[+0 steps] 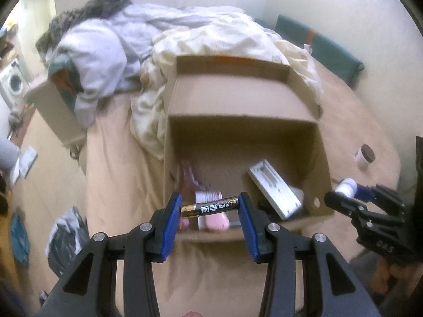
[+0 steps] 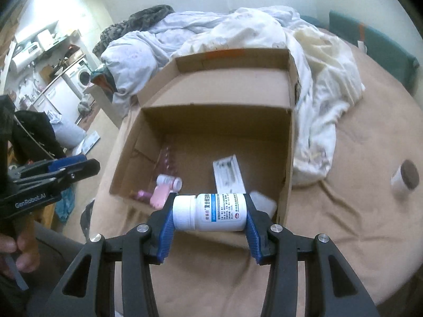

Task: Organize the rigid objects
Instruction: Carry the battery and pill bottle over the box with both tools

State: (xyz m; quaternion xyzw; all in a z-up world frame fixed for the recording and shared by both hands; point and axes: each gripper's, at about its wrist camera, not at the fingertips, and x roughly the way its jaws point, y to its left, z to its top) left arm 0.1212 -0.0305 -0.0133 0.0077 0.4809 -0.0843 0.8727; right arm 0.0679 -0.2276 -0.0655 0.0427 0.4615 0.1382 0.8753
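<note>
- While both tongs hang over the near edge of an open cardboard box (image 1: 238, 134), each one grips a single item crosswise between its blue pads.
- The left tongs (image 1: 210, 207) pinch a black-and-gold battery (image 1: 210, 207) end to end; it lies level between the pads, above the box's near wall.
- The right tongs (image 2: 210, 211) pinch a white pill bottle (image 2: 211, 211) lying on its side, ribbed cap toward the left pad and base against the right pad; its label carries blue print.
- In the left wrist view the right tongs (image 1: 343, 192) show at the right edge with the bottle's white end poking out; in the right wrist view the left tongs (image 2: 68, 169) show at the left edge, with a hand (image 2: 13, 253) below them.
- The box sits on a bed with a tan sheet (image 2: 343, 211), its far flap standing up.
- Inside the box lie a pink bottle (image 2: 162, 191) near the left front, a white flat rectangular item (image 2: 227, 174) leaning toward the right, and a small white piece (image 2: 261, 203) in the right front corner.
- A small white jar with a brown lid (image 2: 405, 178) lies on the sheet to the right of the box, well apart from it.
- Crumpled white and pale blue bedding (image 2: 317, 79) is piled behind and beside the box.
</note>
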